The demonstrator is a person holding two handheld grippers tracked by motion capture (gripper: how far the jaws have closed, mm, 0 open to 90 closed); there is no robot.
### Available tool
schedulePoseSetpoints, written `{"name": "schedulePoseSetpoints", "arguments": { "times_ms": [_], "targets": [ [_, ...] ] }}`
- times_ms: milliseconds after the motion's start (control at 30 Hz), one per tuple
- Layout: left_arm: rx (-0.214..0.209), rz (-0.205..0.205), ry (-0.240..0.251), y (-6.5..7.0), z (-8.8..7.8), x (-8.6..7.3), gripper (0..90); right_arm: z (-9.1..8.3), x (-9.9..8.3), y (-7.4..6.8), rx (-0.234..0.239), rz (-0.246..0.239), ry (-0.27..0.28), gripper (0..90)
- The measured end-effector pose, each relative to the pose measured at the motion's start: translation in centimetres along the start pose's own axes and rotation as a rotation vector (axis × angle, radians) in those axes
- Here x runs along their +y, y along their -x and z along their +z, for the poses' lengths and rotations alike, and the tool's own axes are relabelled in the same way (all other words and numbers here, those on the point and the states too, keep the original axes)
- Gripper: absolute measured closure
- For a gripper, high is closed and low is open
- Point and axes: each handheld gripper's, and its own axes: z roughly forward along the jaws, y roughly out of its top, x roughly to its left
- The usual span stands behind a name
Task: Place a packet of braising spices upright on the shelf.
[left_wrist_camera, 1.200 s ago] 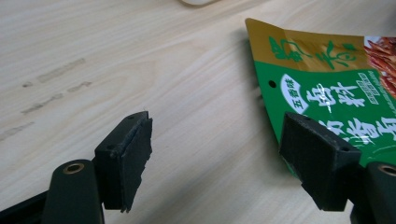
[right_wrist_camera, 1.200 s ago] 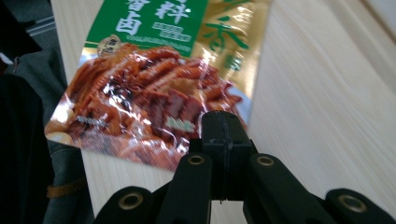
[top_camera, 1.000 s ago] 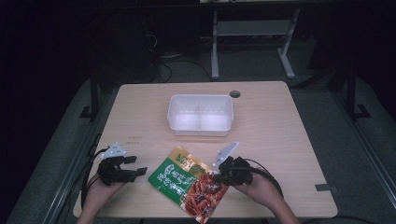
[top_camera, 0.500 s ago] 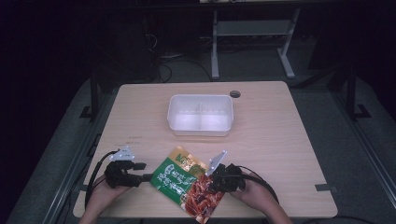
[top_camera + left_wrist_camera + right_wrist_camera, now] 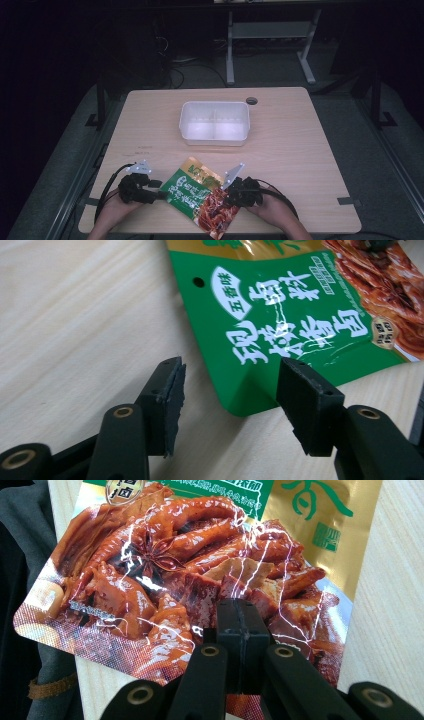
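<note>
Step in hand, as judged: securing a two-point hold on the flat, glossy green, gold and red foil snack pouch (image 5: pixel 200 196) before any lift, possibly toward the white rectangular two-compartment plastic container (image 5: pixel 215 122) standing well apart at mid-table.

Pouch location: lying near the front edge of the light wooden table (image 5: pixel 310 165), between the two grippers, its red printed end overhanging that edge toward the person.

Right gripper (image 5: pixel 239 630): jaws together, clamped on the red printed margin of the pouch; film visibly pinched between the pads in the right gripper view. Hand low behind it, at the table's front edge, gripper pointing left across the table.

Left gripper (image 5: pixel 230 390): jaws apart, having just been closing, straddling the green corner of the pouch; one pad (image 5: pixel 172 395) resting beside the film on bare wood, the other above the printed face. No pressure on the film yet. Hand low, forearm entering from the bottom of the high view, gripper levelled near the table surface and pointing right.

Next move, as judged: finish closing on the green corner, with the lower pad slid under the film first. Risk noted: corner pushed away rather than caught.
</note>
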Motion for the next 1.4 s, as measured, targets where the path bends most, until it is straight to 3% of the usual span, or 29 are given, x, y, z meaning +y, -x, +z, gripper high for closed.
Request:
{"name": "schedulePoseSetpoints", "arguments": {
  "times_ms": [367, 467, 600, 867, 1067, 1200, 1233, 1267, 1400],
  "targets": [
    [-0.036, 0.012, -0.01, 0.2, 0.3, 0.2, 51.5, 0.1, 0.0, 0.0, -0.004, 0.0, 0.008, 89.8],
    [-0.092, 0.0, -0.003, 0.2, 0.5, 0.3, 57.0, 0.1, -0.1, 0.0, -0.005, -0.001, 0.011, 89.7],
    [-0.098, 0.012, -0.002, 0.6, 0.9, 0.8, 60.7, 0.2, 0.0, 0.0, -0.008, -0.003, 0.014, 89.7],
    [-0.063, 0.031, -0.016, 1.4, 1.6, 1.9, 82.7, 0.2, 0.0, 0.0, -0.008, -0.001, 0.02, 89.6],
    [-0.037, 0.074, -0.024, 2.1, 1.6, 2.3, 89.7, 0.2, -0.1, 0.1, -0.002, 0.01, 0.029, 88.1],
    [-0.027, 0.087, -0.026, 2.2, 1.5, 2.5, 89.9, 0.2, -0.1, 0.3, 0.02, 0.022, 0.037, 77.9],
    [-0.025, 0.091, -0.025, 2.3, 1.4, 2.6, 89.9, 0.2, -0.1, 0.6, 0.045, 0.045, 0.044, 64.3],
    [-0.021, 0.095, -0.024, 2.3, 1.3, 2.6, 89.9, 0.2, -0.1, 0.6, 0.044, 0.052, 0.045, 58.7],
    [-0.005, 0.111, -0.012, 2.5, 0.8, 3.1, 89.9, -0.1, 0.0, 0.9, 0.037, 0.062, 0.056, 50.2]
  ]
}}
